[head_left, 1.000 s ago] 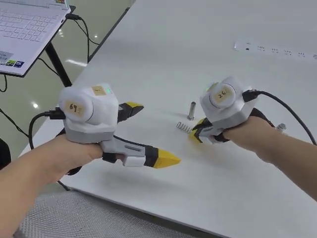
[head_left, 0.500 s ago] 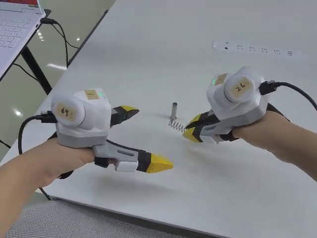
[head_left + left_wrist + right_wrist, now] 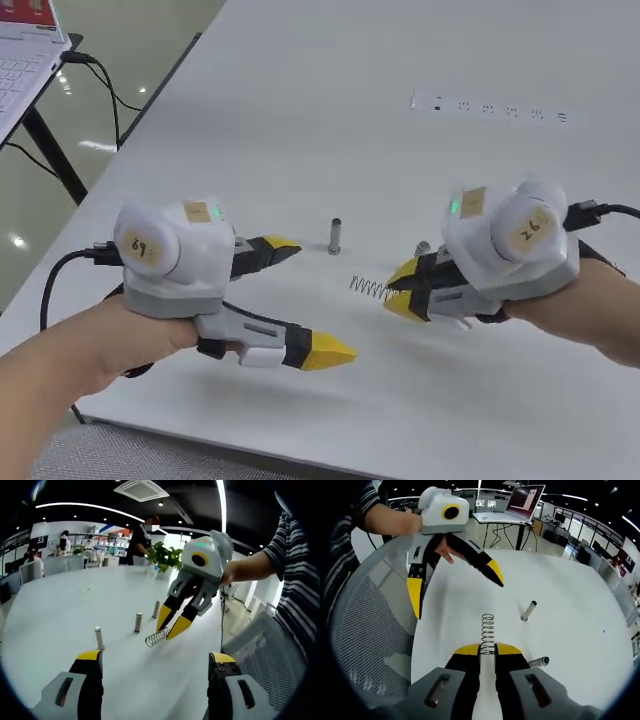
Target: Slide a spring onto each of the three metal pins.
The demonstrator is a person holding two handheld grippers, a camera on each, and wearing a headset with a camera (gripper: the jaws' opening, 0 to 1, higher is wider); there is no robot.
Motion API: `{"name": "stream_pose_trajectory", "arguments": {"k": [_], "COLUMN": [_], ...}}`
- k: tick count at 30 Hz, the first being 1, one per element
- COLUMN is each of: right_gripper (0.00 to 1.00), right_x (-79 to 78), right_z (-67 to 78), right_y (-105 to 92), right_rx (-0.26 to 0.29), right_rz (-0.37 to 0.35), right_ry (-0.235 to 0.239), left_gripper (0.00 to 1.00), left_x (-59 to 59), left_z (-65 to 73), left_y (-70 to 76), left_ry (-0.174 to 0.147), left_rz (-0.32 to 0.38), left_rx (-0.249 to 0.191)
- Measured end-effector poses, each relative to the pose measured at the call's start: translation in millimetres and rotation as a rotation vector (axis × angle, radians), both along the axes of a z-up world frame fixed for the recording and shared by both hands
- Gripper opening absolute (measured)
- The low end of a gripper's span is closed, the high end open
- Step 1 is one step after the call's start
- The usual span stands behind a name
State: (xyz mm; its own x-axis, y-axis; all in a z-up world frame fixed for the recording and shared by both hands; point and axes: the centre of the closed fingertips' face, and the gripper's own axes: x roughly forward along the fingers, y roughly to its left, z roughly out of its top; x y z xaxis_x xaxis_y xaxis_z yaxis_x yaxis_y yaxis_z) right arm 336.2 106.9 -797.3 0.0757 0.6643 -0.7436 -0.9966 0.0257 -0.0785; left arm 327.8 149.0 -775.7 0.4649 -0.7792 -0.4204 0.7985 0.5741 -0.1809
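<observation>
The right hand-held gripper (image 3: 398, 288), jaws pinched shut on one end of a spring (image 3: 368, 287), holds it roughly level just above the surface (image 3: 300, 120), free end pointing out near a bare metal pin (image 3: 335, 235) that stands upright. The left hand-held gripper (image 3: 312, 298) hovers alongside, jaws spread wide, holding nothing. Beyond, a second pin (image 3: 138, 622) and a third pin (image 3: 156, 609) appear already sleeved in coils, suggesting this is the last. The next move likely calls for tipping the spring upright, centring its open end over the pin's tip and lowering it.
</observation>
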Motion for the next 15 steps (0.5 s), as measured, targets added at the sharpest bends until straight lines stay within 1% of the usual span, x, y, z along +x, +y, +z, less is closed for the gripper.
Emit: {"name": "stream_pose_trajectory", "arguments": {"k": [2, 5, 8, 10, 12, 15], "right_gripper": [0.07, 0.07, 0.07, 0.07, 0.07, 0.07], "right_x": [-2.6, -6.1, -9.4, -12.1, -14.6, -18.0], "right_z": [0.8, 1.1, 0.4, 0.3, 0.5, 3.0], "right_y": [-0.4, -1.6, -3.9, -5.4, -7.2, -9.2], "right_rx": [-0.003, -0.008, -0.018, -0.017, -0.018, -0.013], "right_rz": [0.012, 0.037, 0.086, 0.102, 0.132, 0.151], "right_ry": [-0.009, -0.022, -0.056, -0.061, -0.08, -0.096], "left_gripper": [0.82, 0.77, 0.73, 0.65, 0.58, 0.45], "left_x": [-1.2, -0.9, 0.3, -0.1, -0.7, -3.5], "left_z": [0.0, 0.9, 4.3, 7.1, 7.9, 5.1], "left_y": [-4.6, -10.4, -16.3, -20.3, -23.7, -28.7], "left_ry": [0.0, -0.002, -0.008, -0.02, -0.025, -0.016], "left_rz": [-0.014, -0.028, -0.047, -0.067, -0.082, -0.111], "left_rx": [-0.009, -0.019, -0.039, -0.045, -0.046, -0.049]}}
